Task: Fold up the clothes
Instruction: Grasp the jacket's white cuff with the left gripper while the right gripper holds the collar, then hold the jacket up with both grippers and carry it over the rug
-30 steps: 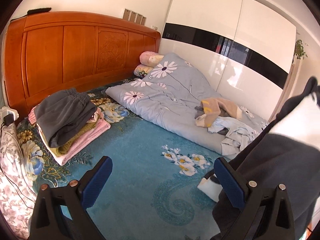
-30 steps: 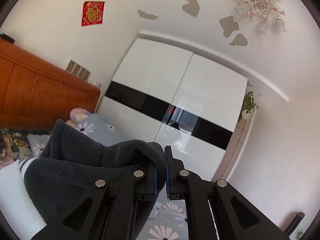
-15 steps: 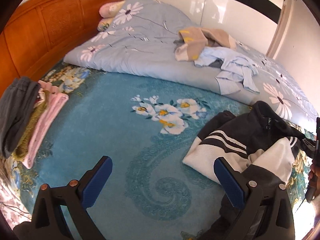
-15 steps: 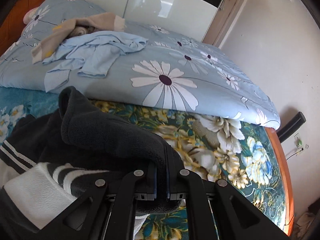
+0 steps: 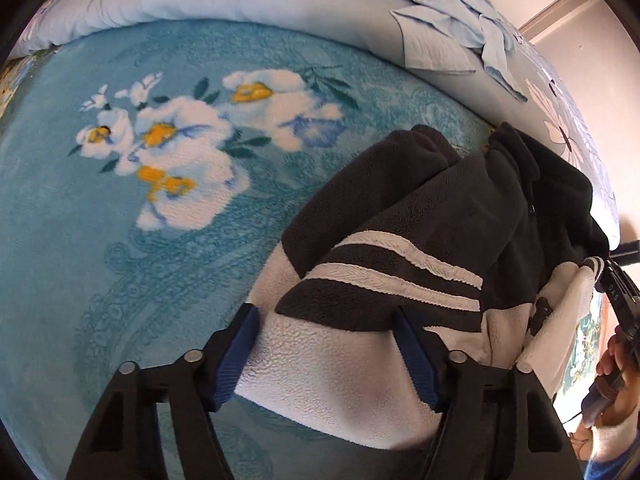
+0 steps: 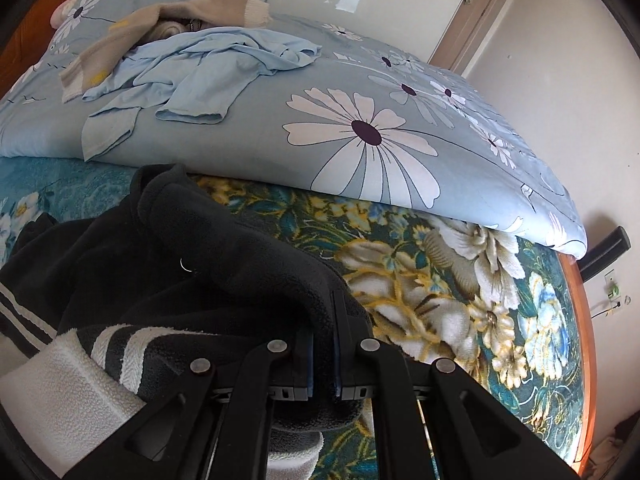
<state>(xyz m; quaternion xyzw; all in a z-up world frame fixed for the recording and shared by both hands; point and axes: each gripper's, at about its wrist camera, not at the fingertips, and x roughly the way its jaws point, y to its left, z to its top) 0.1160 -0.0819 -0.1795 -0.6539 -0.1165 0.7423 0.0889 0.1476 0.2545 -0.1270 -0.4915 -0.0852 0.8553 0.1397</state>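
Observation:
A dark grey and white fleece jacket (image 5: 420,240) with white stripes lies bunched on the teal flowered blanket (image 5: 120,240). My left gripper (image 5: 326,344) is open, its blue pads either side of the jacket's white lower edge, close above it. My right gripper (image 6: 323,350) is shut on a dark fold of the jacket (image 6: 180,264) and holds it low over the bed. The right gripper also shows at the right edge of the left wrist view (image 5: 616,292).
A light blue daisy quilt (image 6: 400,120) lies rolled along the far side of the bed. A light blue garment (image 6: 208,64) and a beige sweater (image 6: 192,12) lie crumpled on it. The bed's wooden edge (image 6: 588,340) is at right.
Both grippers have come down from high up to the bed. The jacket went from hanging in the air to lying on the blanket. My left gripper moved right and closer, over its white edge.

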